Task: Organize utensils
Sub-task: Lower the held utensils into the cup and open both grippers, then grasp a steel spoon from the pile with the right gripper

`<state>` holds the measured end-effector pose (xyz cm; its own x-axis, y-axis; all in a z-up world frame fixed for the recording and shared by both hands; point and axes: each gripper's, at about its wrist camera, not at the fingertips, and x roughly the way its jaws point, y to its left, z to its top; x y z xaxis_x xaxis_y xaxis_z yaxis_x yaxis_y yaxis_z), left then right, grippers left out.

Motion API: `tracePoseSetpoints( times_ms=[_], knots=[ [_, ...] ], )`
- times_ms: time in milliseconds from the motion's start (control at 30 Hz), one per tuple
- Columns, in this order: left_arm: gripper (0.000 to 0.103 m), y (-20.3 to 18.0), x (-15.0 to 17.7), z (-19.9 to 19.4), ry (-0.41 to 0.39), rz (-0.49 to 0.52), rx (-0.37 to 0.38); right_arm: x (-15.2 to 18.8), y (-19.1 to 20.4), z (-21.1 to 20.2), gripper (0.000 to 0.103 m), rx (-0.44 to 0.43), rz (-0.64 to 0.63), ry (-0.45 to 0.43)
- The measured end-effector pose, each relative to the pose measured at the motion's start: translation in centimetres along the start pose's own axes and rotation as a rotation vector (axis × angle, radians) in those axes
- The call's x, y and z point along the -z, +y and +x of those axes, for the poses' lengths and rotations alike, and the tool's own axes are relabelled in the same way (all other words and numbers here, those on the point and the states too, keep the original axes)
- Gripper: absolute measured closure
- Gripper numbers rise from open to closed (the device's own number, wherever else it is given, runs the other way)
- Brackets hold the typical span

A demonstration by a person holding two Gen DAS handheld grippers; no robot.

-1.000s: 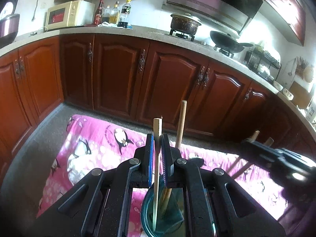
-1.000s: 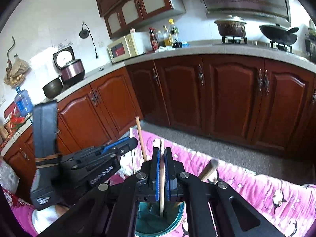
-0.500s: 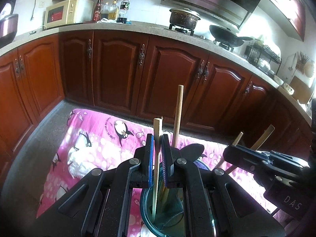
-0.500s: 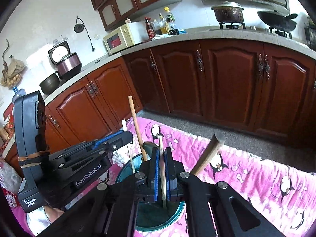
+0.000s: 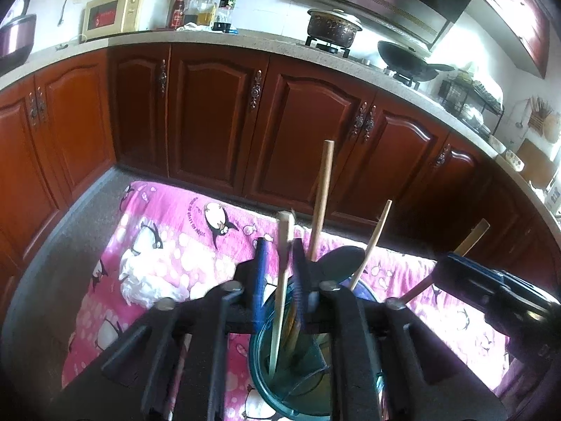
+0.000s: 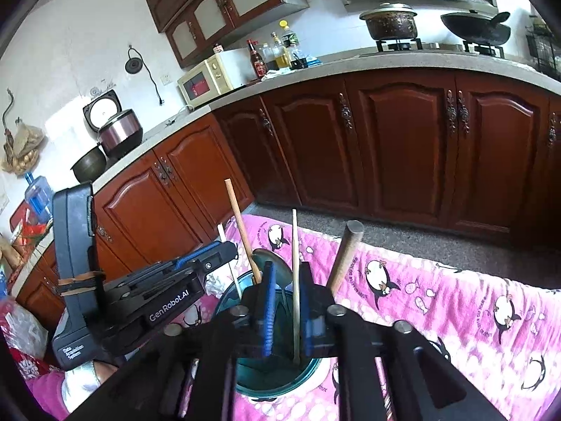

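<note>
Nearest to me, my left claw [image 5: 279, 273] was spreading its jaws, and a flat wooden stick [image 5: 282, 280] stood in the gap between the blue pads with daylight on at least one side, no longer pinched. Its lower end rested inside the teal cup [image 5: 266, 368] directly beneath the claw. My right claw [image 6: 285, 301] was likewise opening, a thin wooden chopstick [image 6: 295, 280] upright between its pads without being squeezed, its tip down in the same teal cup [image 6: 245, 382].

Just beyond the claws, the cup held more utensils: a long round wooden handle [image 5: 320, 200] leaning slightly, a dark ladle bowl [image 5: 342, 259], another thin chopstick [image 5: 373, 242], and, on the right wrist view, a thick wooden handle [image 6: 343, 256] tilted toward the right. The cup sat on a pink penguin blanket [image 5: 168, 231] spread over the grey floor [image 5: 70, 231].

Farther off ran dark red cabinets [image 5: 210, 115] under a speckled counter [image 5: 196, 38]. On it stood a cream microwave [image 5: 119, 14], several bottles [image 5: 203, 10], a lidded pot [image 5: 333, 28] on the stove and a black wok [image 5: 406, 61].
</note>
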<state>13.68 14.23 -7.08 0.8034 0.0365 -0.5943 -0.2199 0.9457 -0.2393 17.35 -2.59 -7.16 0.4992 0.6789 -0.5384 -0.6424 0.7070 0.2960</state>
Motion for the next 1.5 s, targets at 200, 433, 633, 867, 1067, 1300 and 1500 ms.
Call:
tracePoseSetpoints(
  times_ms=[200, 433, 633, 867, 1067, 1300, 1500],
  knots=[
    [0.068, 0.7, 0.1, -0.8, 0.005, -0.032, 0.002, 0.7, 0.4, -1.7, 0.076, -0.002, -0.008, -0.017],
    [0.063, 0.0, 0.8, -2.5, 0.007, -0.001, -0.018, 1.6, 0.6, -3.5, 0.071, 0.006, 0.002, -0.028],
    [0.061, -1.7, 1.7, -4.2, 0.017, 0.040, -0.015, 2.9, 0.1, -5.1, 0.068, 0.039, 0.023, -0.021],
    [0.055, -4.3, 3.1, -6.0, 0.021, 0.095, 0.013, 5.3, -1.7, -8.0, 0.066, 0.088, 0.061, -0.014],
    [0.048, -6.5, 4.6, -7.1, 0.054, 0.145, 0.062, 8.5, -4.4, -10.0, 0.061, 0.153, 0.084, 0.029],
    [0.048, -8.7, 8.0, -7.0, 0.117, 0.210, 0.103, 13.4, -9.6, -9.1, 0.061, 0.196, 0.191, 0.144],
    [0.048, -10.0, 11.3, -5.3, 0.194, 0.266, 0.101, 15.0, -12.5, -5.7, 0.065, 0.137, 0.298, 0.196]
  ],
)
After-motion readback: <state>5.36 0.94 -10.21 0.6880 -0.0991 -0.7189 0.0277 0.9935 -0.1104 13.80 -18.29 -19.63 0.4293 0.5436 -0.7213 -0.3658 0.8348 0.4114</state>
